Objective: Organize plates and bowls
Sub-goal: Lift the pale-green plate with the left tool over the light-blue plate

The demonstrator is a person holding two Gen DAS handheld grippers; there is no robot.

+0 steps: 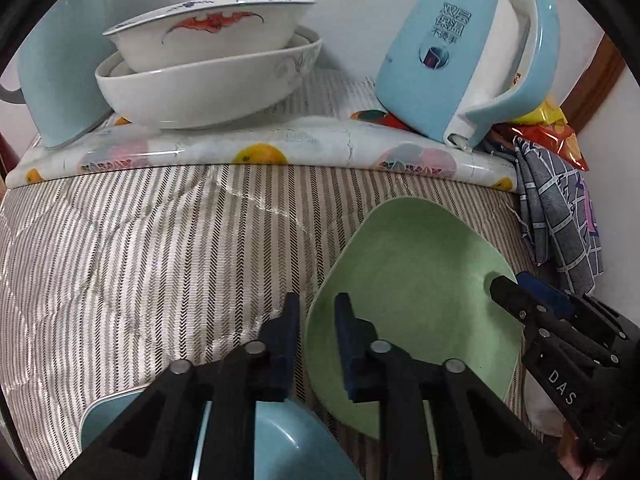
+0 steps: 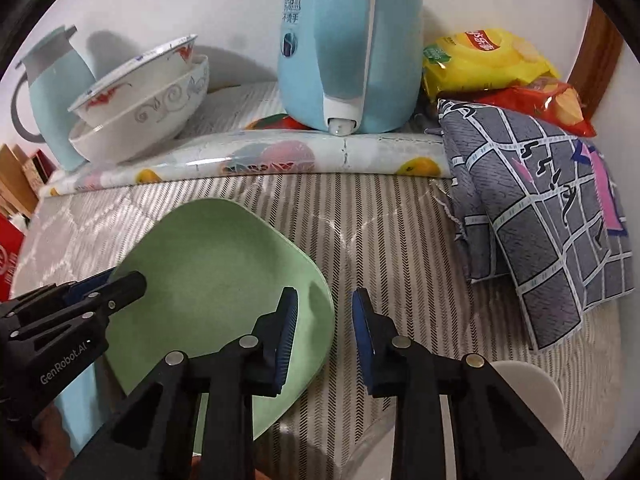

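Observation:
A pale green plate (image 1: 408,280) (image 2: 216,272) lies tilted on the striped cloth between both grippers. My left gripper (image 1: 316,304) has the plate's left rim between its fingers. In the right wrist view it (image 2: 120,282) is shut on that rim, one finger on top and one beneath. My right gripper (image 2: 324,296) straddles the plate's right rim, and a strip of cloth shows between its outer pad (image 2: 362,320) and the rim. A light blue dish (image 1: 288,432) sits under my left gripper. Two white patterned bowls (image 1: 208,80) are stacked at the back.
A blue electric kettle (image 2: 348,40) and a blue jug (image 2: 56,92) stand on the raised fruit-print ledge (image 1: 320,148). A grey checked cloth (image 2: 540,220) and snack bags (image 2: 480,60) fill the right side. A white bowl (image 2: 532,384) sits near the front right.

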